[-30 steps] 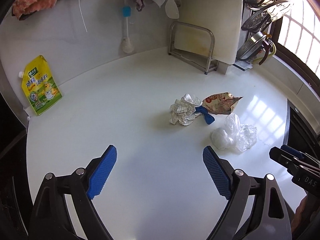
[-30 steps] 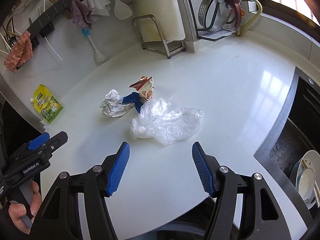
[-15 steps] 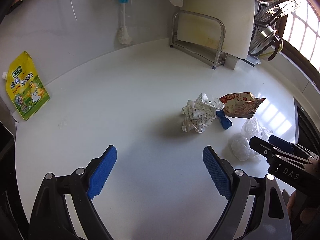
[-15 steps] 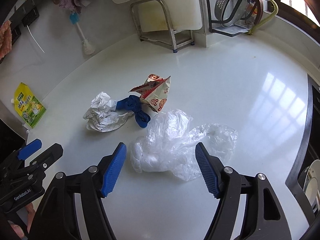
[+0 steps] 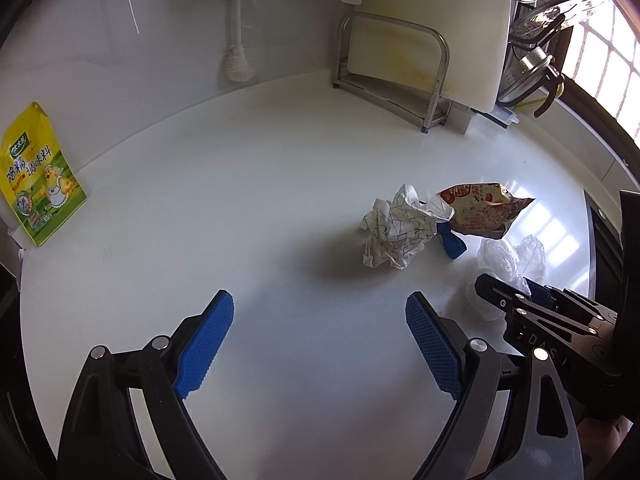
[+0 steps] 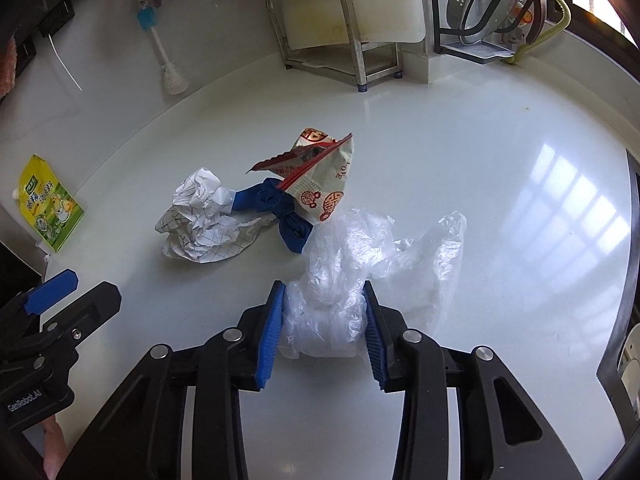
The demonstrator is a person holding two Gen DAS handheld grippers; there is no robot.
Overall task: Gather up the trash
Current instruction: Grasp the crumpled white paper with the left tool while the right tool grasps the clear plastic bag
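Observation:
A clump of trash lies on the white counter (image 5: 248, 184): a crumpled checked paper (image 5: 396, 226) (image 6: 200, 220), a blue knotted scrap (image 5: 452, 242) (image 6: 276, 208), a red-and-white snack wrapper (image 5: 482, 210) (image 6: 324, 184) and a clear plastic bag (image 6: 360, 268) (image 5: 508, 260). My right gripper (image 6: 324, 320) is shut on the near end of the plastic bag, which still rests on the counter. My left gripper (image 5: 320, 344) is open and empty, short of the crumpled paper and left of it.
A yellow seasoning pouch (image 5: 36, 176) leans on the wall at far left. A bottle brush (image 5: 236, 40), a metal rack with a cutting board (image 5: 404, 56) and a dish rack (image 6: 492, 12) stand at the back. A dark sink (image 6: 628, 320) opens at the right edge.
My right gripper moved forward over the plastic bag and closed on it. My left gripper drifted forward and stayed open.

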